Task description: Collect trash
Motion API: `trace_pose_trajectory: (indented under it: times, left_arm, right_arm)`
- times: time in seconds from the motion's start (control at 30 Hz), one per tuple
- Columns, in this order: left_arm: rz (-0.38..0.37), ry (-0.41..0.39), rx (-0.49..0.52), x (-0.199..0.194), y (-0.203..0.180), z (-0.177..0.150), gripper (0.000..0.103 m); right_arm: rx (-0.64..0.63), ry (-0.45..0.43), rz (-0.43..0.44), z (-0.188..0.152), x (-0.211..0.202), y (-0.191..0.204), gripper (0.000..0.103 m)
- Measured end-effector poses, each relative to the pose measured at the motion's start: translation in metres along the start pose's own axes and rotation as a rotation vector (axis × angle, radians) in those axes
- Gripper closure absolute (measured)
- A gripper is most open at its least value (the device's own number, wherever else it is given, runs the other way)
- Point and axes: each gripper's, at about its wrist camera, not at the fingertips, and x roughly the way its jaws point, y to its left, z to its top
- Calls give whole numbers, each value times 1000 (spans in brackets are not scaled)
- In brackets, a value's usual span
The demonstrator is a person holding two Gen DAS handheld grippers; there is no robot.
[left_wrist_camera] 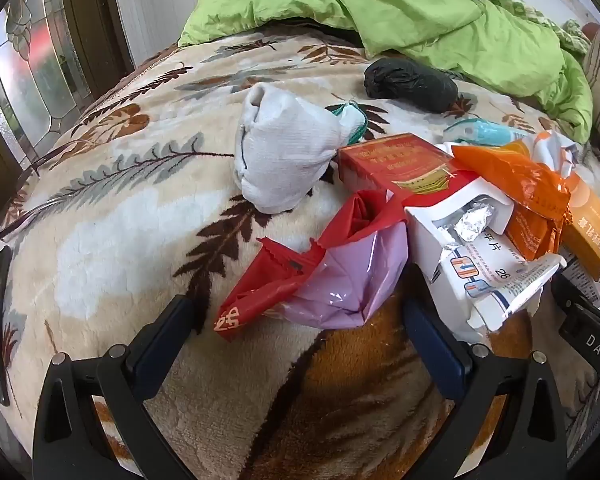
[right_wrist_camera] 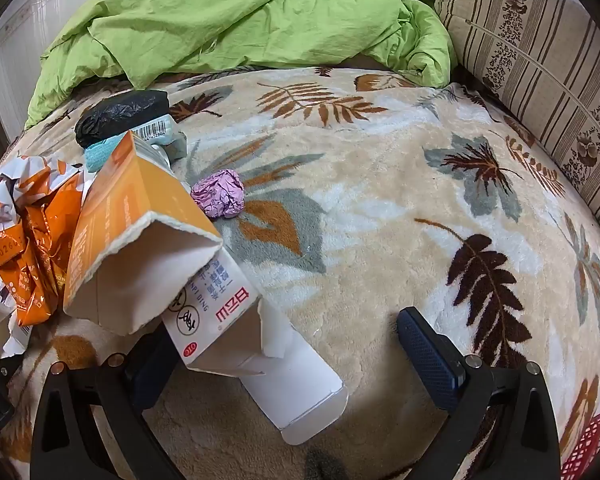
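Note:
Trash lies on a leaf-patterned blanket (left_wrist_camera: 112, 216). In the left wrist view my left gripper (left_wrist_camera: 296, 316) is open, its jaws either side of a red and lilac wrapper (left_wrist_camera: 328, 276). Beyond lie a white medicine box with foil (left_wrist_camera: 464, 236), a red box (left_wrist_camera: 396, 164), an orange wrapper (left_wrist_camera: 528, 196) and a black bag (left_wrist_camera: 410, 82). In the right wrist view my right gripper (right_wrist_camera: 284, 340) is open around a white carton (right_wrist_camera: 260, 344), under a torn orange box (right_wrist_camera: 140, 240). A crumpled lilac ball (right_wrist_camera: 219, 194) lies further off.
A white sock-like cloth (left_wrist_camera: 284, 152) lies by the red box. A green duvet (right_wrist_camera: 236, 20) is heaped at the back, a striped cushion (right_wrist_camera: 540, 64) at the right. A red basket edge (right_wrist_camera: 592, 444) shows bottom right. A glass door (left_wrist_camera: 28, 64) stands left.

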Motion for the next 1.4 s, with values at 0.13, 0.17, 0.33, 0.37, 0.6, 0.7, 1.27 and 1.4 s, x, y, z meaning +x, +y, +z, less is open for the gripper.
trace_pose_trajectory:
  times: [0.13,0.17,0.33,0.37,0.6,0.7,1.27,1.4]
  left_arm:
    - [10,-19,4,-2,1,-3,0]
    - [15,-23,9,-2,1,-6,0]
    - [1,-20,11,-11,5,-11,0]
    - [0,-11,10,-12,3,-7,0]
    - [-37,-101,31,-74,12,-28,0]
    - [-65,-161,54,-110,12,-36,0]
    - [-91,-370,109,-236,20,-91,0]
    - [-82,-371,97,-239,24,-91,0]
  right_arm:
    - [3,-4,4,0,0,0,1]
    - [-5,-2,-6,0,0,1,1]
    - [-6,21,23,3,-1,-4,1]
    - [-20,38,50,4,-2,-6,1]
    - [-78,132,188,-4,-49,-27,1]
    - [-77,64,227,-12,-94,-40,1]
    - [-41,-145,222,-73,-240,-81,1]
    - [-42,-187,168,-73,-250,-87,1]
